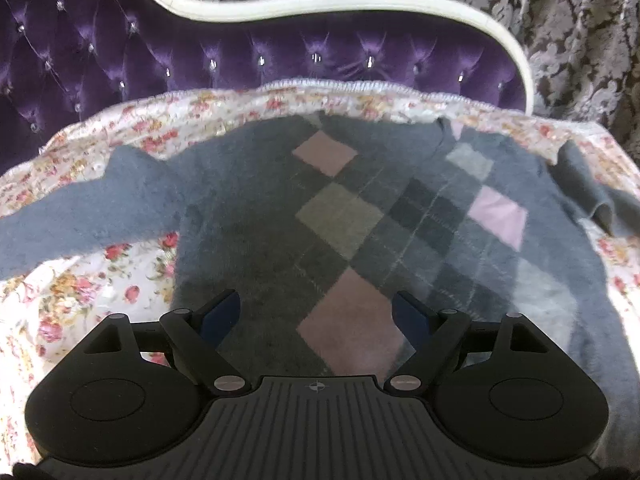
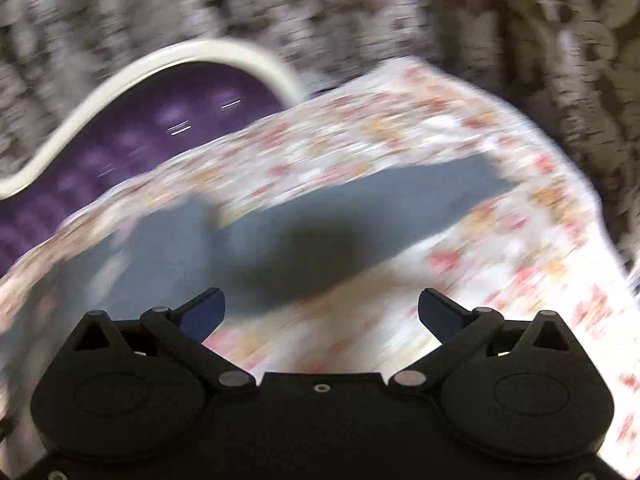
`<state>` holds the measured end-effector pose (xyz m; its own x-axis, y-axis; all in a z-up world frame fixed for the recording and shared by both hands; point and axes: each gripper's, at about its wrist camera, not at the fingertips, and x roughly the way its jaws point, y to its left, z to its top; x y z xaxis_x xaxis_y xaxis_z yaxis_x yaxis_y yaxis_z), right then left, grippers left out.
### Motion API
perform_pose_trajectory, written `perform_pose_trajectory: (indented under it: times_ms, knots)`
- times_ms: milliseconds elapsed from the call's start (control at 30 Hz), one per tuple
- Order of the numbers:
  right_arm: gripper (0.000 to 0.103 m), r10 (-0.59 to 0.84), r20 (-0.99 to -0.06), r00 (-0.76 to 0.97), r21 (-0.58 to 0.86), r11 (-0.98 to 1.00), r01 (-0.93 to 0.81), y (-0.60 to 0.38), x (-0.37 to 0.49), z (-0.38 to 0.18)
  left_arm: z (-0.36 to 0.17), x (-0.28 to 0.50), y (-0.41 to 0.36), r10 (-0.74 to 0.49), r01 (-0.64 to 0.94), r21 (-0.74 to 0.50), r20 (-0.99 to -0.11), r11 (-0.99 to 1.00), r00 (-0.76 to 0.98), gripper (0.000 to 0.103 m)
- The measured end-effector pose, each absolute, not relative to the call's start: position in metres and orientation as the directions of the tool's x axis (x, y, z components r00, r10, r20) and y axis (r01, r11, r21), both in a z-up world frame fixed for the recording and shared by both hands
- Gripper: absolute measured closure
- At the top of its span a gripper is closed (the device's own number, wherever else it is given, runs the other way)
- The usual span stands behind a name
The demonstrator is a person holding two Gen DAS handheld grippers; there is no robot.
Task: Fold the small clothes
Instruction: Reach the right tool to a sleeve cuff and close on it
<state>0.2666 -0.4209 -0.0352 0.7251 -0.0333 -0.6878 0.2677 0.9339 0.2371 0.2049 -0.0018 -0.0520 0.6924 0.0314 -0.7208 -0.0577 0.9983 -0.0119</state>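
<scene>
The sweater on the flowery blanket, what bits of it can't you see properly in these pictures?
- Sweater bottom hem: left wrist view, hidden behind the left gripper, whose jaws stand open.
- Left sleeve cuff: left wrist view, cut off by the picture's edge.
- Diamond pattern: right wrist view, smeared by motion blur.
- Right sleeve: right wrist view, blurred above the open right gripper.

No readable text, labels, brand names or numbers in either view. Only mark: a small crosshair symbol [image 1: 315, 387] moulded on the ribbed top of the left gripper body, no lettering beside it. Right wrist view is motion-blurred, so any fine print there can't be made out.
</scene>
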Motion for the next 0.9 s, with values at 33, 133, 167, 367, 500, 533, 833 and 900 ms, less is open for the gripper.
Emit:
perform_pose_trajectory:
  times_ms: [33,133,167,367,500,533,833,900]
  knots:
    - [0.001,-0.066,-0.694,0.717,0.22,0.929,0.298,-0.432,0.275,-0.04,-0.057,0.207,-0.001,0.029,-0.056,-0.013,-0.73,0.998,0.683,0.02]
    - [0.001,-0.124,-0.691,0.713,0.215,0.905,0.367,-0.462,0.297,-0.056,-0.068,0.207,0.001,0.018,-0.052,-0.024,-0.732,0.998,0.681,0.019]
    - [0.001,-0.123,-0.688,0.715,0.231,0.897,0.377,-0.471,0.302,-0.061,-0.069,0.205,0.002,0.014,-0.048,-0.027,-0.715,0.999,0.699,0.018]
    - [0.0,-0.075,-0.634,0.77,0.362,0.85,0.382,-0.505,0.321,-0.09,-0.075,0.198,0.003,-0.009,-0.015,-0.029,-0.679,0.999,0.734,0.01]
    - [0.0,-0.03,-0.598,0.801,0.421,0.839,0.345,-0.519,0.332,-0.094,-0.079,0.197,-0.001,-0.006,-0.007,-0.018,-0.668,1.0,0.744,0.005]
    - [0.0,-0.017,-0.594,0.804,0.435,0.834,0.339,-0.522,0.335,-0.094,-0.079,0.197,-0.001,-0.004,-0.009,-0.016,-0.668,1.0,0.744,0.005]
    - [0.091,-0.054,-0.654,0.754,0.382,0.837,0.391,-0.529,0.348,-0.089,-0.08,0.197,0.0,-0.011,-0.009,-0.028,-0.669,1.0,0.743,0.005]
    - [0.093,-0.074,-0.657,0.75,0.37,0.835,0.407,-0.532,0.343,-0.082,-0.08,0.197,0.0,-0.011,-0.01,-0.028,-0.669,1.0,0.743,0.005]
